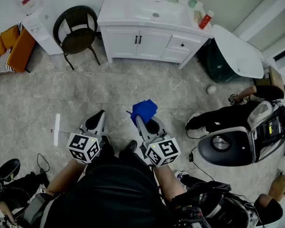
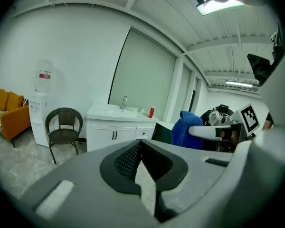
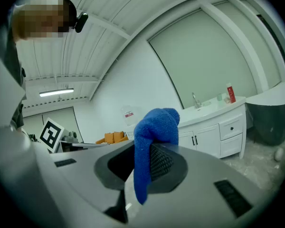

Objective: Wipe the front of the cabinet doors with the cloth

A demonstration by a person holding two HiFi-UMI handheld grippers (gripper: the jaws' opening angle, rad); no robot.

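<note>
A white vanity cabinet (image 1: 137, 42) with two doors and drawers stands at the far wall, well ahead of me; it also shows in the left gripper view as the cabinet (image 2: 111, 134) and in the right gripper view as the cabinet (image 3: 211, 137). My right gripper (image 1: 143, 118) is shut on a blue cloth (image 1: 144, 110), which bunches above the jaws, the cloth (image 3: 152, 141) hanging down between them. My left gripper (image 1: 96, 120) is shut with nothing in it. From the left gripper's camera the cloth (image 2: 186, 129) appears off to the right.
A dark wicker chair (image 1: 78, 32) stands left of the cabinet, with a water dispenser (image 1: 38, 25) and an orange sofa (image 1: 14, 46) beyond. A white oval tabletop (image 1: 237, 51) and a dark bin lie right. A seated person (image 1: 228, 115) and equipment occupy the right floor.
</note>
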